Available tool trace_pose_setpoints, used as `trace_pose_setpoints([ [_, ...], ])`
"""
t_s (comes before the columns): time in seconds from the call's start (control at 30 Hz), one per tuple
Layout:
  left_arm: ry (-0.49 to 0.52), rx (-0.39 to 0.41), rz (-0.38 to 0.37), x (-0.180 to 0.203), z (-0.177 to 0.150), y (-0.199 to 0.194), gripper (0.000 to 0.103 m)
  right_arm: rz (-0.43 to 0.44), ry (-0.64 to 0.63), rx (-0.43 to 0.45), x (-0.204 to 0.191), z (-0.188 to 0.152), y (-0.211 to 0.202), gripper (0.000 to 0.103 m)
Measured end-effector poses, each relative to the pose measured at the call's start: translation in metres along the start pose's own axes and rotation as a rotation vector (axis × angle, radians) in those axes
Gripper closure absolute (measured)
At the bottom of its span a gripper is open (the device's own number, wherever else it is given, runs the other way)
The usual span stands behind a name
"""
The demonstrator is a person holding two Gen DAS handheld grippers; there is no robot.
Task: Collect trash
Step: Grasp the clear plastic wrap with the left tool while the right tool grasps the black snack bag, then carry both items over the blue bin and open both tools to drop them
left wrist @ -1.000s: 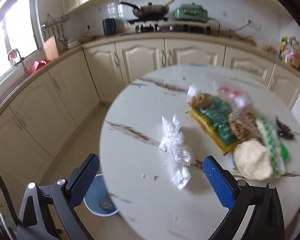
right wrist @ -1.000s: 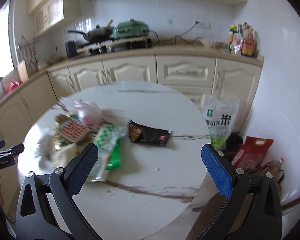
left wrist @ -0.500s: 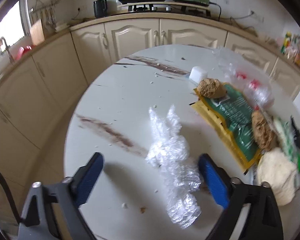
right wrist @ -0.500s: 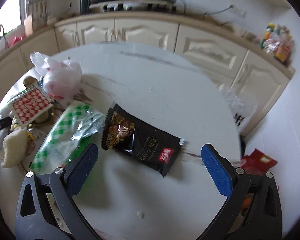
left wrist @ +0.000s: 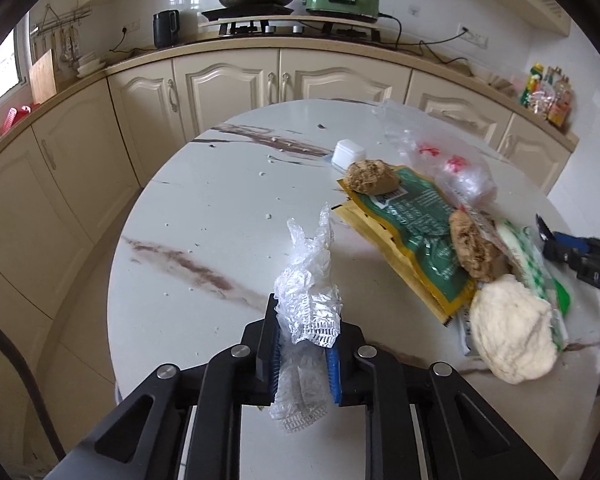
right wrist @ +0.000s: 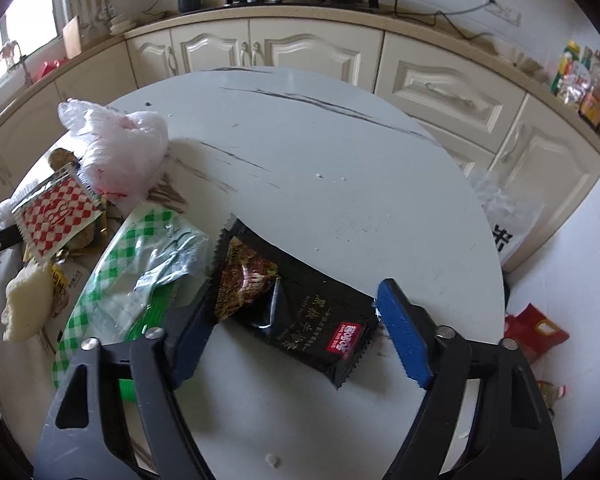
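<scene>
A crumpled clear plastic wrap (left wrist: 308,268) lies on the white marbled round table (left wrist: 204,216). My left gripper (left wrist: 306,320) is closing on its near end, and the blue pads press the wrap from both sides. In the right wrist view a black snack wrapper (right wrist: 312,320) lies on the table (right wrist: 340,160). My right gripper (right wrist: 296,296) is closing around it, one pad against each end, and the wrapper has buckled up in the middle.
Beside the wrap lies a pile: a green and yellow packet (left wrist: 412,224), brown lumps (left wrist: 370,178), a white doughy lump (left wrist: 512,340), a small white box (left wrist: 348,152). A green-checked bag (right wrist: 140,264), a red-checked sachet (right wrist: 56,212) and a pink plastic bag (right wrist: 120,144) lie left of the black wrapper. Cream cabinets ring the table.
Both grippers came down toward the table and went from wide open to closed, the left onto the plastic wrap, the right onto the black wrapper, which has buckled.
</scene>
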State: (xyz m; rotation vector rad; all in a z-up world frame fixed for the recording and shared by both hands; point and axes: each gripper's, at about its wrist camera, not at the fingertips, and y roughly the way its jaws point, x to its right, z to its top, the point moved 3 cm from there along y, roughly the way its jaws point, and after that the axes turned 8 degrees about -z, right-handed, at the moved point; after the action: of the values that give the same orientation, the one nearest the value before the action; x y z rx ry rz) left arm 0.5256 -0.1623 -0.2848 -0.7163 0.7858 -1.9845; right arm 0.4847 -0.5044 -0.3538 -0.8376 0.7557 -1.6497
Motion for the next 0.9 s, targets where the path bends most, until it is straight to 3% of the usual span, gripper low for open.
trace_pose_setpoints([
  [0.03, -0.002, 0.004, -0.013, -0.001, -0.001, -0.002, 0.088, 0.044, 0.012, 0.018, -0.002, 0.001, -0.005, 0.072],
  [0.13, 0.004, 0.023, -0.023, 0.0, -0.002, -0.016, 0.088, 0.012, -0.009, 0.004, -0.01, -0.005, -0.001, 0.072],
  [0.33, 0.008, 0.067, -0.057, 0.004, -0.007, -0.054, 0.088, 0.029, 0.034, 0.039, -0.006, -0.009, -0.009, 0.079],
  [0.73, 0.011, 0.138, -0.101, 0.001, -0.023, -0.123, 0.088, 0.027, 0.035, 0.139, -0.026, 0.003, -0.072, 0.081],
  [0.9, -0.009, 0.177, -0.11, -0.012, -0.031, -0.158, 0.088, 0.058, -0.004, 0.232, -0.058, 0.018, -0.113, 0.081],
])
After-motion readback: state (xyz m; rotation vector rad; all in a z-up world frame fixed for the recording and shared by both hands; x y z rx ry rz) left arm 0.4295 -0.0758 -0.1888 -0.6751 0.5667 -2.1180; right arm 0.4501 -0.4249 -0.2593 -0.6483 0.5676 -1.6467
